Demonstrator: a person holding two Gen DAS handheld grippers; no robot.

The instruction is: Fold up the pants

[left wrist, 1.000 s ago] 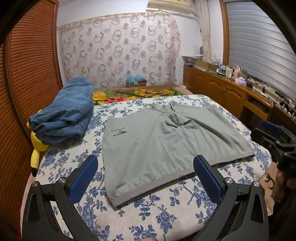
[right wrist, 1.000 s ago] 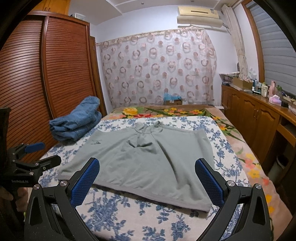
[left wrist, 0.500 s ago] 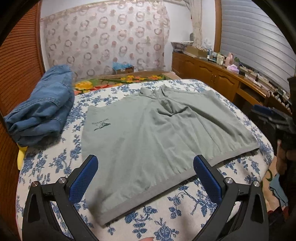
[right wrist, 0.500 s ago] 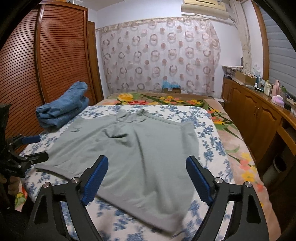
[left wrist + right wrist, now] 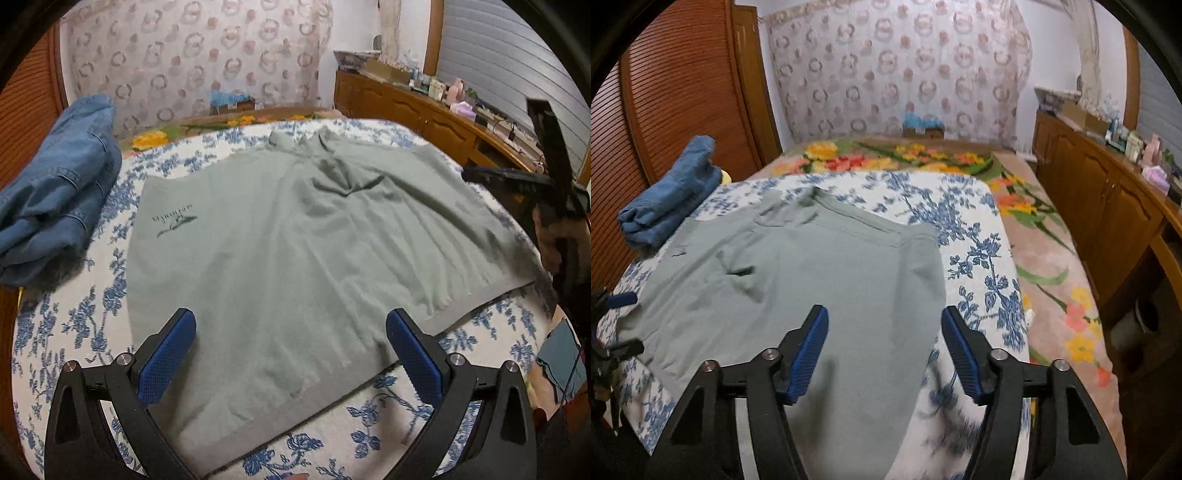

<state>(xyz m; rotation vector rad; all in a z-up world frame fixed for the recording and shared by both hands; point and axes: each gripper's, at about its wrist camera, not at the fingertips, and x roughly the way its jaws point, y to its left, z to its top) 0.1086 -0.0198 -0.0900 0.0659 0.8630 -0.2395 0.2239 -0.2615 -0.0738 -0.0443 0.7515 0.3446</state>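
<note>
Grey-green pants (image 5: 295, 236) lie spread flat on the blue-flowered bedspread (image 5: 388, 413), waistband toward me, a small dark logo near their left side. My left gripper (image 5: 291, 354) hovers open above the waistband near its left half, nothing between its blue pads. In the right wrist view the same pants (image 5: 798, 288) fill the lower left. My right gripper (image 5: 884, 350) hangs over their right edge with its jaws closing; the cloth lies below them, not pinched. The right gripper (image 5: 524, 184) also shows at the right rim of the left wrist view.
Folded blue jeans (image 5: 55, 184) sit at the bed's left side by the wooden wardrobe (image 5: 676, 92). A flowered blanket (image 5: 905, 155) covers the far end. A wooden cabinet (image 5: 1108, 199) with small bottles runs along the right. The floor has a flowered rug (image 5: 1052, 288).
Both grippers came closer and lower over the pants. The right gripper swung to the pants' right edge and its jaws narrowed. The left gripper stayed wide open.
</note>
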